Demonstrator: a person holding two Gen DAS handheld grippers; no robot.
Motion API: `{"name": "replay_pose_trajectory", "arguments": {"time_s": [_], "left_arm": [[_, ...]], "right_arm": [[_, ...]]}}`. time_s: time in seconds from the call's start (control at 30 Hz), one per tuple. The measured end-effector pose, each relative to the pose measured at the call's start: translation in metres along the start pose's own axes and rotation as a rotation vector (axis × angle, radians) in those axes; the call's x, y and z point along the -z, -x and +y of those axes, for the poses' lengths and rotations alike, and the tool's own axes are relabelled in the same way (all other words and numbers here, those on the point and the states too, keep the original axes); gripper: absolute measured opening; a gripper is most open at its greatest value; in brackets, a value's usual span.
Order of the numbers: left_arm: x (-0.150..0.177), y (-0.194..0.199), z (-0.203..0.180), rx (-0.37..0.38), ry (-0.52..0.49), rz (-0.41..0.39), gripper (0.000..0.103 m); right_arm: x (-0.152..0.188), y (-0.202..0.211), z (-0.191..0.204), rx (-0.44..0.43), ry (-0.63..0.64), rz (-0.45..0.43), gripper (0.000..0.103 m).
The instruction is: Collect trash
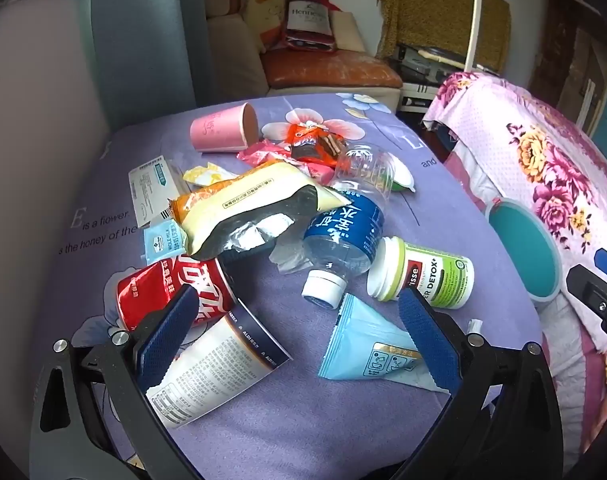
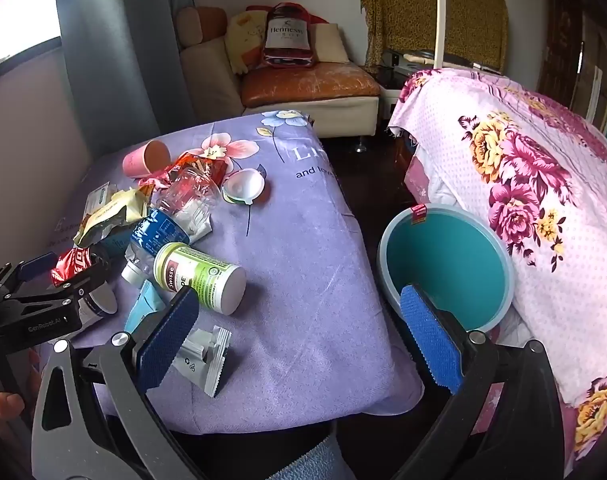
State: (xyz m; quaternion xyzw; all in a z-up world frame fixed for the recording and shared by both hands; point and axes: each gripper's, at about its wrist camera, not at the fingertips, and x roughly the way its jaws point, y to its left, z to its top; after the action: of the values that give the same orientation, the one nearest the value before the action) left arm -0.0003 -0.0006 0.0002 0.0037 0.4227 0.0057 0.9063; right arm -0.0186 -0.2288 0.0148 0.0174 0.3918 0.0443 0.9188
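Left tongs [image 1: 295,328] wide open, empty, above blue sachet [image 1: 367,348]; right tongs [image 2: 299,320] wide open, empty.

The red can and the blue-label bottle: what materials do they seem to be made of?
The red can looks like thin, glossy printed metal; its wall is dented. The bottle seems clear thin plastic: see-through, ribbed, with a white screw cap and a blue wrapped label.

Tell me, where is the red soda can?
The red soda can lies on its side at the near left of the purple table, just beyond the left gripper, under the yellow snack bag and left of the water bottle.
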Motion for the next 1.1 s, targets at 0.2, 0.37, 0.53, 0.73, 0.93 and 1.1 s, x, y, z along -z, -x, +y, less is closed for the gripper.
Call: {"name": "replay_pose_trajectory", "arguments": {"time_s": [0.2, 0.37, 0.53, 0.73, 0.93, 1.1], "left_arm": [[0.0, 0.0, 0.0, 0.013, 0.006, 0.003, 0.1], [-0.001, 0.009, 0.002, 0.032, 0.01, 0.005, 0.1], [0.0, 0.01, 0.003, 0.042, 0.012, 0.003, 0.1], [0.001, 0.01, 0.001, 0.058, -0.004, 0.001, 0.1], [0.002, 0.009, -0.001, 0.08, -0.01, 0.005, 0.1], [0.003, 0.008, -0.004, 0.091, -0.016, 0.002, 0.1]], "right_arm": [[-0.001, -0.001, -0.001, -0.005, -0.006, 0.029, 0.097], [-0.003, 0.002, -0.001, 0.001, 0.0, 0.018, 0.097], [-0.004, 0.003, -0.002, 0.01, -0.002, 0.02, 0.097], [-0.001, 0.0, -0.003, 0.015, -0.006, 0.031, 0.097], [0.001, -0.002, -0.006, 0.016, -0.01, 0.039, 0.097], [0.003, -0.003, -0.008, 0.022, -0.016, 0.046, 0.097]]}}
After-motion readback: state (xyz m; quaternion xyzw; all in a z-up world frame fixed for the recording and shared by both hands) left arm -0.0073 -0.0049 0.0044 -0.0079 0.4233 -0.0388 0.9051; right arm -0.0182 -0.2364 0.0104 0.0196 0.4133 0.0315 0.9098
